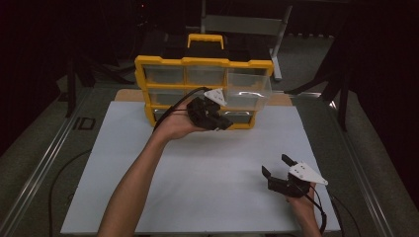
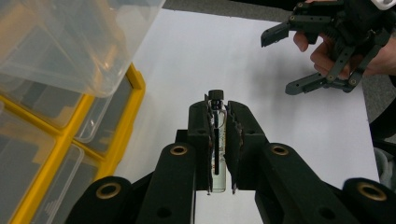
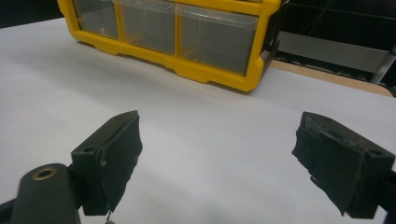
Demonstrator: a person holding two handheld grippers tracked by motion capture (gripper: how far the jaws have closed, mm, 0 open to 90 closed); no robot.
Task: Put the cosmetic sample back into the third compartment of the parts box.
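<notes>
A: What's at the left?

B: The left gripper [image 2: 219, 140], fingers pinching a small clear vial [image 2: 218, 154], held just below the pulled-out clear drawer [image 1: 248, 91] of the yellow organizer [image 1: 202, 62].

A: Next?

B: Probably raising it over the rim and releasing. At near right, the right gripper [image 1: 276, 165] waits above the worktop [image 1: 197, 168], fingers spread.

A dim lab bench — white board [image 1: 197, 168], black curtains [image 1: 375, 44], yellow drawer organizer [image 1: 197, 64].

organizer [image 1: 202, 89] at table [image 1: 207, 168] back | vial [image 2: 218, 140] in front
</notes>
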